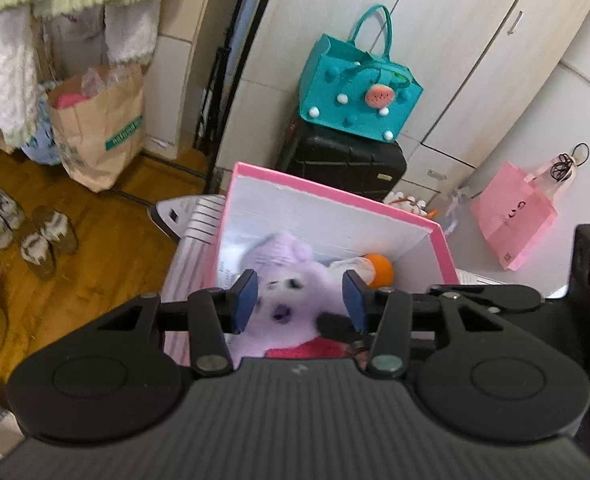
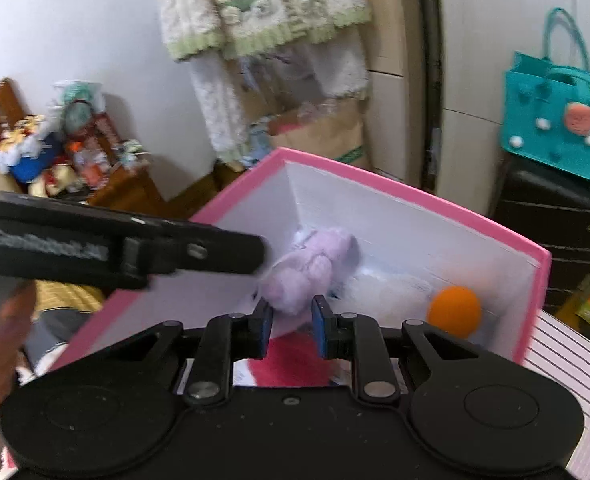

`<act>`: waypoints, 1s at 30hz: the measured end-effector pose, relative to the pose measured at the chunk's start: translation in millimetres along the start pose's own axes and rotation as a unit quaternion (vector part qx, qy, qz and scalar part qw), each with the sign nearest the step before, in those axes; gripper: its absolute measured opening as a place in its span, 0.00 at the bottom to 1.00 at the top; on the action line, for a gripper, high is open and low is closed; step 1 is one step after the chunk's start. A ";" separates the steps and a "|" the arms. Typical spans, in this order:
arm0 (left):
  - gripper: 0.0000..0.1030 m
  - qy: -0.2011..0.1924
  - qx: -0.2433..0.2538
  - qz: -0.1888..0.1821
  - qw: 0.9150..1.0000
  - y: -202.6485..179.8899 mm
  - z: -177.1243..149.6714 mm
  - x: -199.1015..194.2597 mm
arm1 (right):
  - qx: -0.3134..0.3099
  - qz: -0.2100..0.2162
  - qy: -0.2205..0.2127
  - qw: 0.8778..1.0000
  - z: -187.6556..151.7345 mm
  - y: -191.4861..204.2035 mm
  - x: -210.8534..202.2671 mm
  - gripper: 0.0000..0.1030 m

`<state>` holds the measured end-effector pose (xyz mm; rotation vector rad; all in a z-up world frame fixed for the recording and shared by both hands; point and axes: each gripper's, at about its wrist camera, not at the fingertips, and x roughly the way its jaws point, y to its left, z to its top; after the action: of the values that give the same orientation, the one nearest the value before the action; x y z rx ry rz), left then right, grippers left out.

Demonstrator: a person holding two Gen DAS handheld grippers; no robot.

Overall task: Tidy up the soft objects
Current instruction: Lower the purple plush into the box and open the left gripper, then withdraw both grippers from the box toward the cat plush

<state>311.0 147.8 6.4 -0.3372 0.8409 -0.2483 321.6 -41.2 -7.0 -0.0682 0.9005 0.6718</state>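
Left wrist view: left gripper [image 1: 299, 300] jaws part-open around purple plush toy [image 1: 291, 280] inside pink box [image 1: 335, 196], contact unclear through blur. Right gripper [image 2: 292, 326] jaws narrow, toy's lower edge between, grip unclear. Orange ball [image 2: 453, 311] nearby in box.

One pink box [image 1: 439, 236] holds one purple plush toy [image 1: 291, 292], one orange ball [image 1: 379, 270] and one red cloth [image 2: 291, 364]. Far right sits one teal bag [image 1: 355, 92]; near left, two pairs of shoes [image 1: 27, 236].
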 end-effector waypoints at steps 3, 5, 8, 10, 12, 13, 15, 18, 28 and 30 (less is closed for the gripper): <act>0.44 -0.014 0.014 0.012 1.000 -1.6 -2.1 -9.5 | -0.019 -0.038 -0.013 0.999 -8.6 6.4 -12.0 0.27; 0.44 -0.020 0.025 0.017 0.999 -4.0 -4.2 -15.8 | -0.021 -0.049 -0.017 0.998 -11.8 9.7 -18.8 0.27; 0.44 -0.027 0.052 0.029 0.998 -9.6 -10.0 -25.8 | -0.031 -0.056 -0.031 0.997 -20.5 17.8 -39.3 0.27; 0.45 -0.031 0.071 0.036 0.996 -13.8 -15.1 -33.1 | -0.044 -0.059 -0.040 0.996 -30.0 25.1 -56.2 0.28; 0.46 -0.032 0.093 0.044 0.994 -18.9 -20.4 -40.8 | -0.052 -0.059 -0.049 0.996 -39.7 31.4 -73.9 0.29; 0.46 -0.034 0.103 0.047 0.993 -21.2 -23.3 -45.5 | -0.055 -0.059 -0.052 0.995 -42.0 35.3 -79.5 0.29; 0.47 -0.037 0.119 0.052 0.991 -25.8 -28.2 -53.3 | -0.064 -0.060 -0.058 0.994 -48.5 42.7 -92.6 0.29; 0.49 -0.045 0.131 0.054 0.989 -31.4 -35.4 -68.6 | -0.066 -0.062 -0.067 0.994 -54.3 52.0 -109.0 0.30; 0.54 -0.048 0.181 0.017 0.982 -54.3 -67.0 -121.8 | -0.046 -0.024 -0.075 0.996 -78.6 67.1 -150.7 0.34; 0.55 -0.041 0.189 0.011 0.981 -57.8 -75.1 -130.1 | -0.045 -0.022 -0.072 0.996 -84.9 71.5 -156.2 0.35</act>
<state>165.4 125.1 71.2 0.0167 0.6981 -0.3647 154.0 -91.9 70.8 -0.1178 0.7280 0.6681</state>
